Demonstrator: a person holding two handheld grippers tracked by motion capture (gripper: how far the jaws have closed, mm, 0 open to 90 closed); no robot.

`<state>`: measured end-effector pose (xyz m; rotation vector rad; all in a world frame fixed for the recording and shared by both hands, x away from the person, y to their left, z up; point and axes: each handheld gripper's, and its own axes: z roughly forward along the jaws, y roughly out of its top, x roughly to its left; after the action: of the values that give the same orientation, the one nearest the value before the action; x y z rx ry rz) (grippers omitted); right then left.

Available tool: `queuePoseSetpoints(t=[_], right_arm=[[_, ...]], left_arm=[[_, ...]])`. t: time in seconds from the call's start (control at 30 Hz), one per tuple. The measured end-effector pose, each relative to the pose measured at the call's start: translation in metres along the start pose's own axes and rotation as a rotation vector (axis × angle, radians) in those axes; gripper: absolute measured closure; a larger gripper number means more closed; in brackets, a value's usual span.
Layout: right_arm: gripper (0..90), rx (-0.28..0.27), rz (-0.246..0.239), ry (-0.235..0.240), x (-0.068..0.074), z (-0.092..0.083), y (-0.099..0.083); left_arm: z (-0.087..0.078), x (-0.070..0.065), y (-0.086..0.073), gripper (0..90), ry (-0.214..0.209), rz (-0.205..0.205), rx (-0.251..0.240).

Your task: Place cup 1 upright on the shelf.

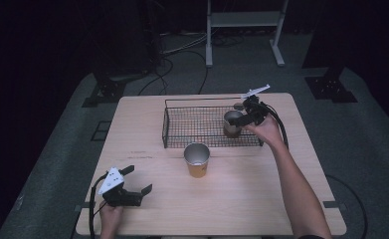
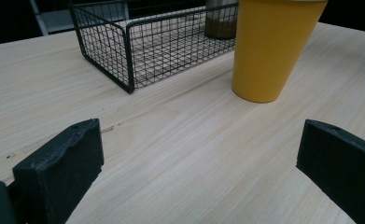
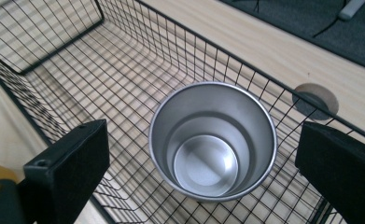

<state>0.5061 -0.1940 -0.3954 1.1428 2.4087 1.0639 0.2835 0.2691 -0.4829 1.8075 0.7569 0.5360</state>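
Two cups: steel cup (image 3: 213, 142) in basket (image 1: 182, 127); yellow cup (image 1: 197, 160) outside.

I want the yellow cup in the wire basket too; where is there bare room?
The wire basket is bare left of the steel cup. Its right end is crowded by that cup and the right tongs. Wide bare table lies left of the basket.

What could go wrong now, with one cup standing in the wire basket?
The right gripper is open around the steel cup; lifting off crookedly might tip it. The cup stands near the basket's right wall, so a jaw may catch the wire. The yellow cup stands just in front of the basket and a forearm could knock it.
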Motion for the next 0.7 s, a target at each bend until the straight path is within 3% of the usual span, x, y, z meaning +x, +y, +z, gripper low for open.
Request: queuePoseSetpoints(t=[0.2, 0.7], right_arm=[[1.6, -0.042, -0.007, 0.009, 0.004, -0.013, -0.003], [1.6, -0.072, -0.045, 0.036, 0.015, -0.039, -0.021]], left_arm=[[0.0, 0.0, 0.0, 0.0, 0.0, 0.002, 0.002], [0.0, 0.0, 0.0, 0.0, 0.001, 0.003, -0.001]])
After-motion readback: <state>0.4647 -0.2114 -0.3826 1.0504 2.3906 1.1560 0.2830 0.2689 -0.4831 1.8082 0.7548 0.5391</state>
